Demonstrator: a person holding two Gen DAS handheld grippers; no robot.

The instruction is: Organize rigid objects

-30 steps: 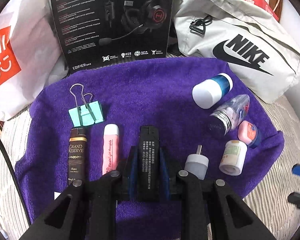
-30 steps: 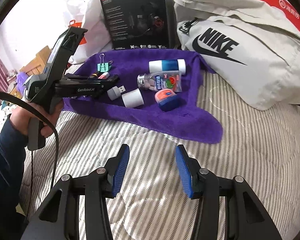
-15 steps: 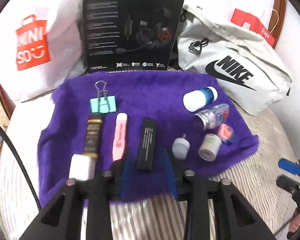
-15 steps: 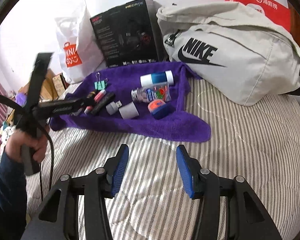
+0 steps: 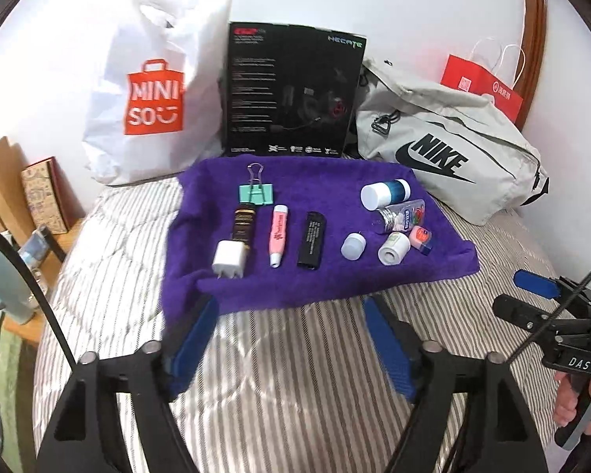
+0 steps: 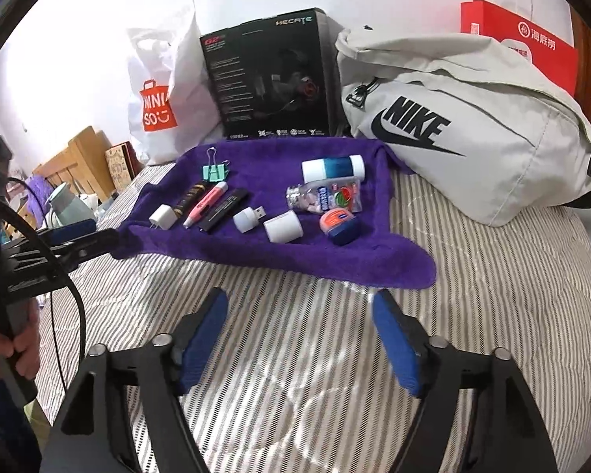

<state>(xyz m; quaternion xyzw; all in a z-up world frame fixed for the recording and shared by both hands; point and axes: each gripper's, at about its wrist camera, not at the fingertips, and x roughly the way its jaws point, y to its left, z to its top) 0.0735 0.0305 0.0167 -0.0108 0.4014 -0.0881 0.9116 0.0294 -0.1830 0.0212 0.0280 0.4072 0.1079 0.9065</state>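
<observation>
Jaws on our left gripper (image 5: 289, 339) and right gripper (image 6: 299, 339) are spread wide, holding nothing, both off the purple towel (image 5: 323, 181) over bare mattress. On the towel's left, a tidy row looks finished: one binder clip (image 5: 256, 193), lighter (image 5: 243, 222), charger plug (image 5: 228, 259), pink tube (image 5: 278, 236), black stick (image 5: 312, 244). Five round containers on its right are loosely clustered; we judge those left.

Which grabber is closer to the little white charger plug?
The left gripper, open just in front of the white charger plug. The right gripper, also open, sits farther off to the right.
</observation>
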